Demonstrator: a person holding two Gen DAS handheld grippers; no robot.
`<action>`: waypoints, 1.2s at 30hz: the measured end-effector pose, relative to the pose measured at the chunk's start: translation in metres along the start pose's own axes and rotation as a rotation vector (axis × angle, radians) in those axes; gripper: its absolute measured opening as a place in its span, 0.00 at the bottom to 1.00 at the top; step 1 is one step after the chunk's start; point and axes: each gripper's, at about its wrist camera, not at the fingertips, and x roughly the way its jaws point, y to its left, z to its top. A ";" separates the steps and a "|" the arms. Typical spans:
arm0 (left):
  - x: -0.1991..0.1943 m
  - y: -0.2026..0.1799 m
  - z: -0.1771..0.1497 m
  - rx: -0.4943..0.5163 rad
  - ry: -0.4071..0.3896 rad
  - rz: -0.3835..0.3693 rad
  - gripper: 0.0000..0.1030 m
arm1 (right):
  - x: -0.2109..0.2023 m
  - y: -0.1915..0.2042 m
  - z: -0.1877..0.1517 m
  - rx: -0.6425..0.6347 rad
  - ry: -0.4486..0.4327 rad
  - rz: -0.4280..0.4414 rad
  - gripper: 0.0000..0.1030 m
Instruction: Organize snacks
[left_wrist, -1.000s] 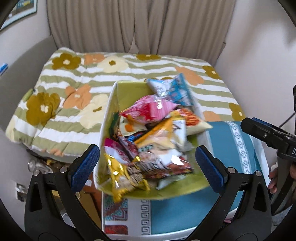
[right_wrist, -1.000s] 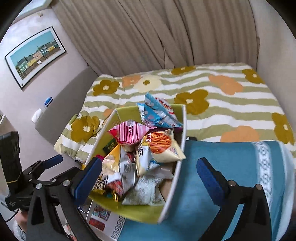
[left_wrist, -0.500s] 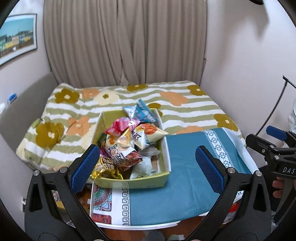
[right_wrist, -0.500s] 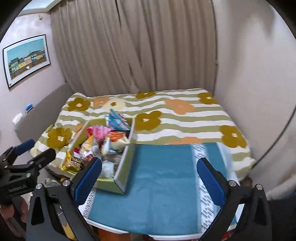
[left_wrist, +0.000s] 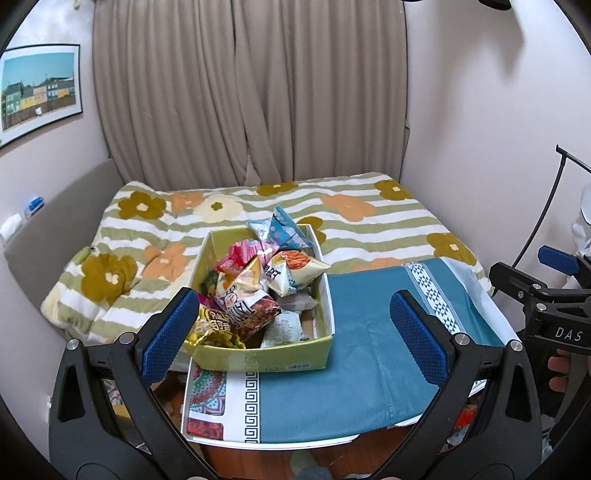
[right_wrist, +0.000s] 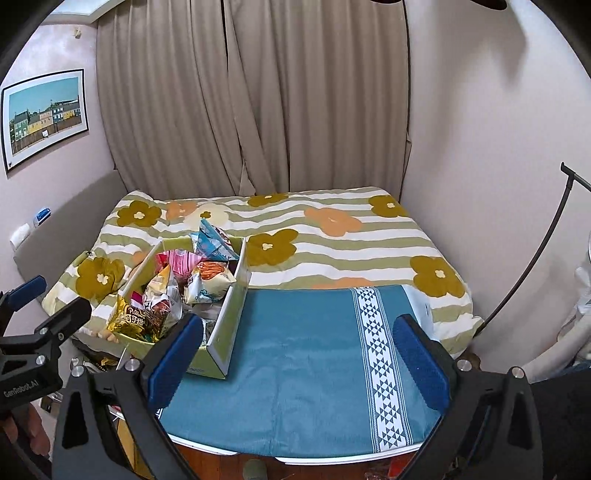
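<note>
A framed townscape print (right_wrist: 46, 120) hangs left of beige pleated curtains (right_wrist: 255, 99). The green cardboard box (left_wrist: 258, 360) of snack packets (left_wrist: 255, 284) sits at the left of the teal-clothed counter (right_wrist: 306, 354), against the flowered bed (right_wrist: 332, 229). Both the left gripper (left_wrist: 295, 334) and the right gripper (right_wrist: 299, 354) have empty, wide-open jaws.

Ahead of me a table (left_wrist: 369, 369) under a cloth (right_wrist: 303, 354), box (left_wrist: 258, 360) on its left part, snack packets (left_wrist: 251, 291) heaped inside it, bed (left_wrist: 369, 221) directly behind, curtain (right_wrist: 258, 110) beyond that, picture (right_wrist: 44, 118) on the left wall.
</note>
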 end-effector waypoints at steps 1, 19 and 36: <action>0.000 0.000 0.000 0.001 0.001 0.001 1.00 | -0.001 0.001 0.000 0.001 -0.002 -0.001 0.99; 0.002 0.002 0.000 -0.006 0.003 -0.003 1.00 | 0.000 0.004 0.002 -0.008 -0.007 -0.019 0.99; 0.005 0.002 0.000 -0.012 0.006 0.008 1.00 | 0.003 0.001 0.005 -0.014 -0.008 -0.023 0.99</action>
